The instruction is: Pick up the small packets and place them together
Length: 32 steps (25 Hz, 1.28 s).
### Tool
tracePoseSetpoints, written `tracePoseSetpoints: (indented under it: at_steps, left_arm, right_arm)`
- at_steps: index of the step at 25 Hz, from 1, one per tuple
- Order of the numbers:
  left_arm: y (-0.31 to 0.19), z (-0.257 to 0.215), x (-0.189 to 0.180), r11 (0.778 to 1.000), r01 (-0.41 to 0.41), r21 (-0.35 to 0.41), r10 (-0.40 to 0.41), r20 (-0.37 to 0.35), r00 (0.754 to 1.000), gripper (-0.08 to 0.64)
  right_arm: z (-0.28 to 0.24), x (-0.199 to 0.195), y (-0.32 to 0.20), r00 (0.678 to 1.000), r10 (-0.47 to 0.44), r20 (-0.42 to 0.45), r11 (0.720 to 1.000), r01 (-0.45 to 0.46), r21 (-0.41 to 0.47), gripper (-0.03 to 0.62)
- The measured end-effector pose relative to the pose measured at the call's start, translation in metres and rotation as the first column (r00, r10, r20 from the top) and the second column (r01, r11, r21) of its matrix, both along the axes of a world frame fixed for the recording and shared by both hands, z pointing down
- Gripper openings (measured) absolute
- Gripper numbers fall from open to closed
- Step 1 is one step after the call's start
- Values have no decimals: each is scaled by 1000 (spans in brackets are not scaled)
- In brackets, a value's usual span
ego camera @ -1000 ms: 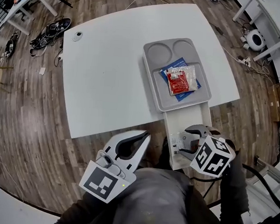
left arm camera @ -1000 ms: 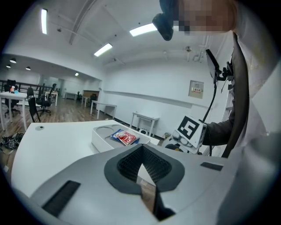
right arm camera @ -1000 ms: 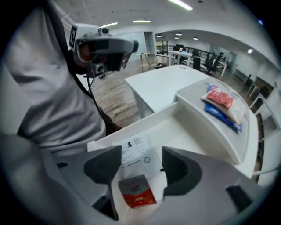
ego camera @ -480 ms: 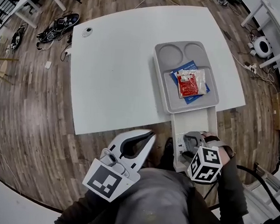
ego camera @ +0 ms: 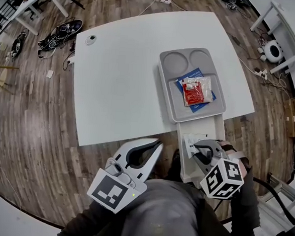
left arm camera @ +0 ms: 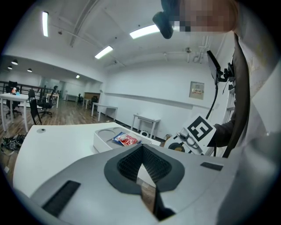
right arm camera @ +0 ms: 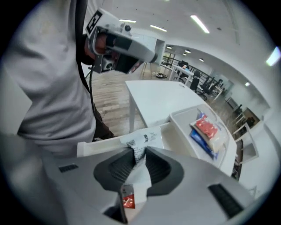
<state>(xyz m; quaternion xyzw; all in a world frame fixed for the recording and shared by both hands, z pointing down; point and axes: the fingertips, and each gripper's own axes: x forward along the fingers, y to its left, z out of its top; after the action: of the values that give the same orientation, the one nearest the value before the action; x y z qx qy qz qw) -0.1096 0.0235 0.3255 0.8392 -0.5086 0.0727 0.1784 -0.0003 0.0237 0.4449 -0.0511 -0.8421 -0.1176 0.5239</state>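
My right gripper [ego camera: 202, 148] hovers over a narrow white box [ego camera: 214, 129] at the table's near edge. Its jaws have just been closing and now pinch a white printed packet [right arm camera: 147, 137] by its near end. The right gripper view shows that gripper [right arm camera: 139, 151] with the packet's red-marked end down in its throat. A grey tray [ego camera: 164, 91] on the table holds a red-and-clear packet [ego camera: 195, 90] lying on a blue packet [ego camera: 182, 82]. My left gripper [ego camera: 154, 145] stays off the table's near edge, its tips together and empty.
The white table [ego camera: 120, 72] carries a small round fitting [ego camera: 90, 37] at its far left corner. Two round wells [ego camera: 187, 56] sit at the tray's far end. Cables and gear [ego camera: 57, 33] lie on the wooden floor; other white tables [ego camera: 290, 24] stand to the right.
The right gripper's jaws stood wide over the white box and are now shut on the white packet, slightly raised. The left gripper has stayed where it was.
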Motion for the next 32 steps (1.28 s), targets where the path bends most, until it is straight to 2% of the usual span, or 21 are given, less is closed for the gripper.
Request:
tracePoseSetpoints:
  at_steps: [5, 10, 15, 19, 25, 32]
  left_arm:
    - [-4, -11, 4, 999, -9, 40, 9, 4, 1000, 2]
    - [-5, -16, -5, 998, 10, 62, -11, 9, 1000, 2]
    - [-6, -13, -25, 996, 78, 49, -79, 9, 997, 2]
    - [-3, -5, -44, 991, 135, 15, -135, 4, 991, 2]
    - [-3, 10, -59, 984, 175, -37, -176, -6, 984, 2]
    - [-5, 15, -65, 982, 183, -54, -184, -17, 983, 2]
  right_arm:
    - [-47, -10, -13, 993, 29, 111, 999, -32, 27, 86]
    - [-63, -20, -44, 987, 67, 149, 992, -82, 95, 86]
    - [-70, -28, -106, 970, 156, 188, 970, -187, 158, 86]
    - [-70, -41, -157, 951, 231, 203, 948, -267, 173, 86]
    - [-49, -59, -189, 950, 260, 171, 948, -285, 140, 94]
    - [-49, -71, -175, 944, 258, 204, 964, -265, 6, 178]
